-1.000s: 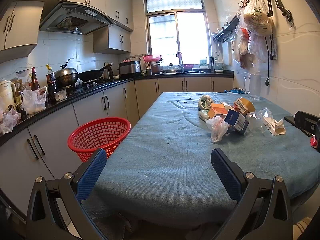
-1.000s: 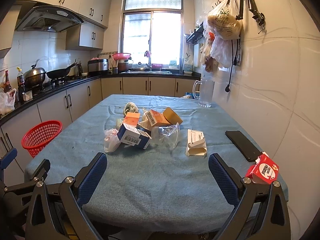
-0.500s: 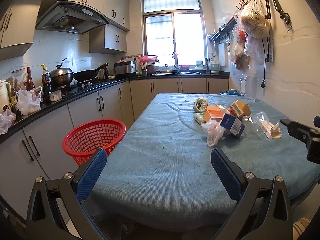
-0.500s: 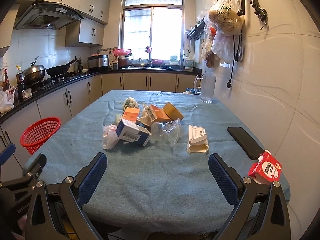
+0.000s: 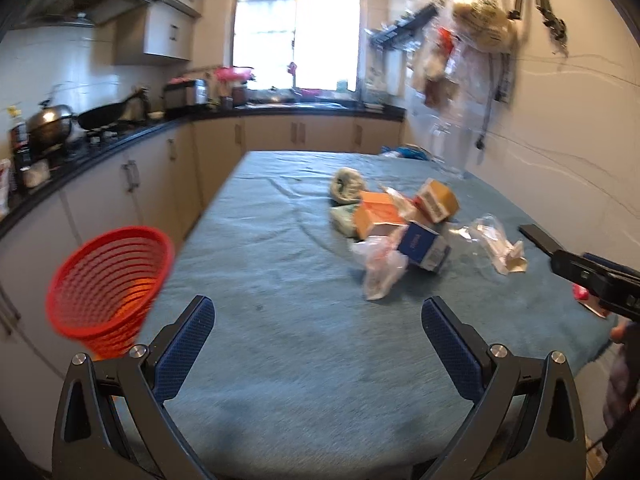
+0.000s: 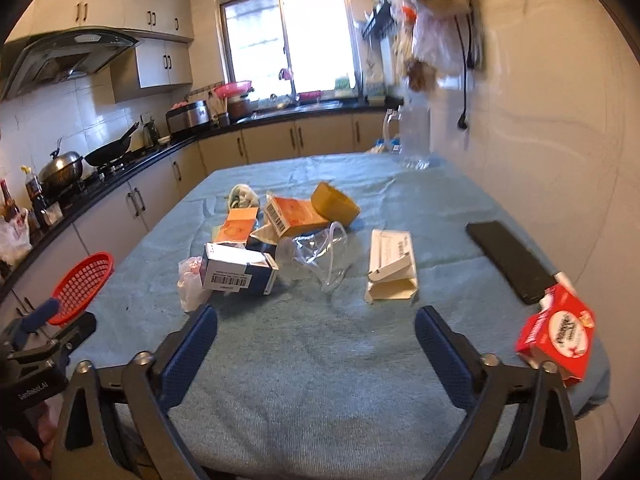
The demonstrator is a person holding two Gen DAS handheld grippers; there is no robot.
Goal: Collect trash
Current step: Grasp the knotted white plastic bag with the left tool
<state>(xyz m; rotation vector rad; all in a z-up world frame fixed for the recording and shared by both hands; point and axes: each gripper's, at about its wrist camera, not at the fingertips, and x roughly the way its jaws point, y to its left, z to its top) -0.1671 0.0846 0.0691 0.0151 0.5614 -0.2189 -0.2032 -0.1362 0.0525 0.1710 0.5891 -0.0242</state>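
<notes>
A heap of trash lies mid-table: a blue box (image 6: 240, 272) (image 5: 424, 246), orange boxes (image 6: 298, 214), a crumpled clear cup (image 6: 316, 256), a white carton (image 6: 392, 266) and a small plastic bag (image 5: 378, 264). A red carton (image 6: 556, 340) sits alone at the table's near right corner. A red mesh basket (image 5: 108, 284) (image 6: 82, 288) stands off the table's left edge. My left gripper (image 5: 318, 320) is open over the near cloth, short of the heap. My right gripper (image 6: 318, 320) is wide, its jaws closing on nothing, just short of the blue box and white carton.
The table (image 5: 280, 380) wears a blue-green cloth. A black phone (image 6: 510, 260) lies near the right wall and a clear jug (image 6: 416, 140) stands at the far end. Bags hang from wall hooks (image 5: 480, 28). Cabinets and a cluttered counter (image 5: 100, 140) run along the left.
Both grippers have come forward over the table's near edge. The left view swung right, bringing the heap closer to centre. The right view rolled and tipped down; the heap looks nearer.
</notes>
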